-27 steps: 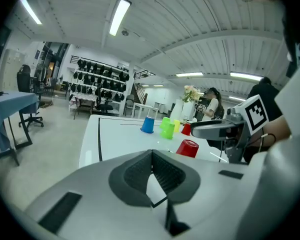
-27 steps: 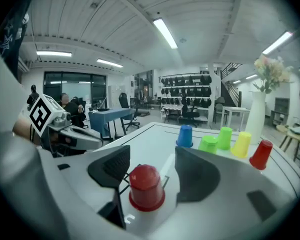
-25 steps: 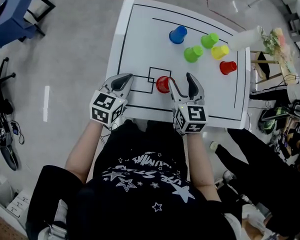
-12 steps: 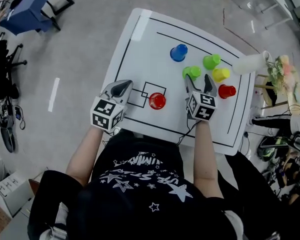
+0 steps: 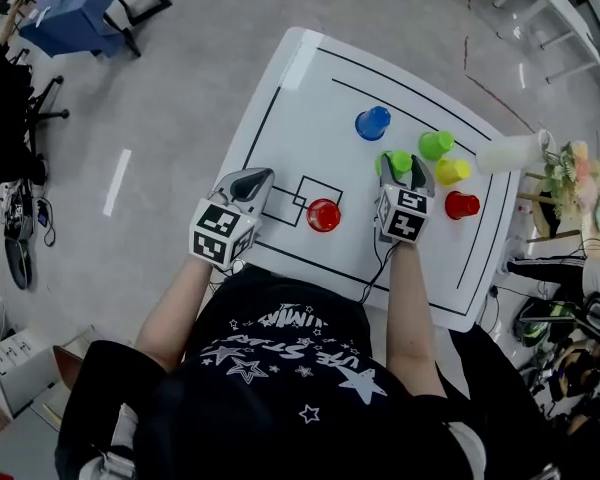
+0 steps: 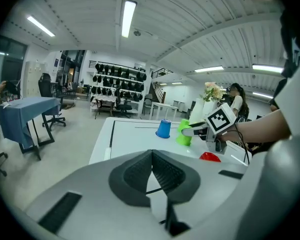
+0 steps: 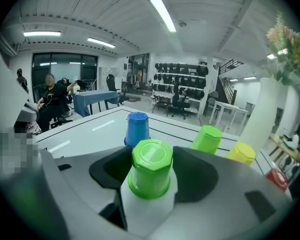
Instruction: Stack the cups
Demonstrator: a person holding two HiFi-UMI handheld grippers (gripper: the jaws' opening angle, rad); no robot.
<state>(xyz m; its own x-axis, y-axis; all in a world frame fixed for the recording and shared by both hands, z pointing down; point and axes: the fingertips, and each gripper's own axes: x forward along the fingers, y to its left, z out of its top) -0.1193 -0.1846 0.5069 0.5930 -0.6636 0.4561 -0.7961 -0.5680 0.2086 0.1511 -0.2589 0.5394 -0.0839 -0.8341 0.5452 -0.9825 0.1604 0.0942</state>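
At the table's (image 5: 300,108) near edge, the left gripper (image 5: 252,180) has its jaws pressed together, empty. An upturned red cup (image 5: 323,214) stands at its 4 o'clock. Farther right, the right gripper (image 5: 401,163) has just been closing its jaws, which now hug a green cup (image 5: 399,161). A blue cup (image 5: 372,122) stands at that cup's 11 o'clock.

Six cups (image 5: 372,122), two tongs (image 5: 255,180), one table (image 5: 300,108)

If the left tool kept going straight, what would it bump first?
Probably the bare white table, since the left tool tilts down; the blue cup stands farther on, slightly right.
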